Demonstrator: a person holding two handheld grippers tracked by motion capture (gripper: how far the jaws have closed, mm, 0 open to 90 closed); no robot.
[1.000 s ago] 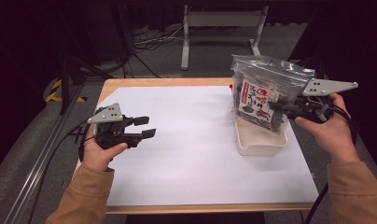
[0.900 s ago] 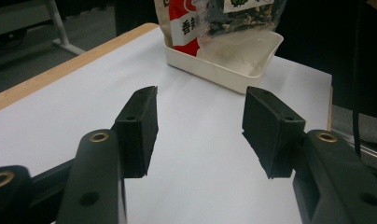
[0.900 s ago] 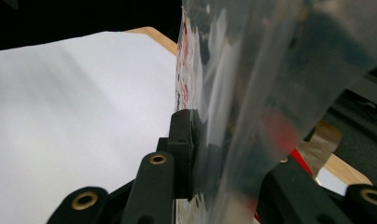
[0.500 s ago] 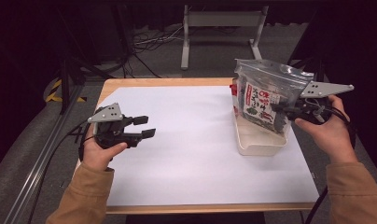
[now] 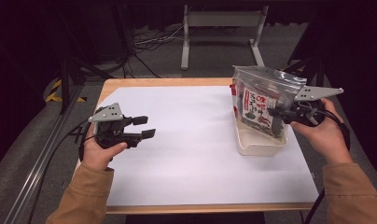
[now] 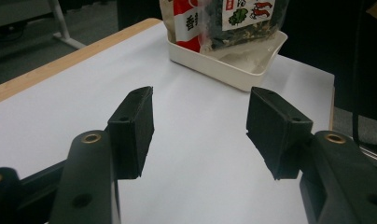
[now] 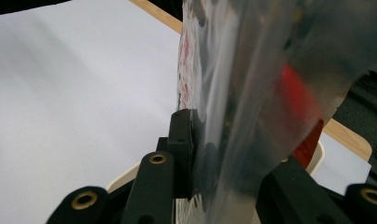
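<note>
Table: wooden top, covered almost to its edges by a white sheet.
Tray: white, shallow, rectangular; sits on the sheet near the right edge, toward the far right corner.
Bag: clear plastic, with a printed red-and-white packet of dark contents inside; stands upright, its bottom down in the tray, its top well above the rim.
Right gripper: held in the right hand at the right edge; jaws clamped on the bag's side, one pad pressed flat against the plastic.
Left gripper: held in the left hand near the left edge, over the bare sheet; jaws apart and just now widening, nothing between them; well apart from bag and tray.
Left pads: black, blocky, facing the tray across the sheet.
</note>
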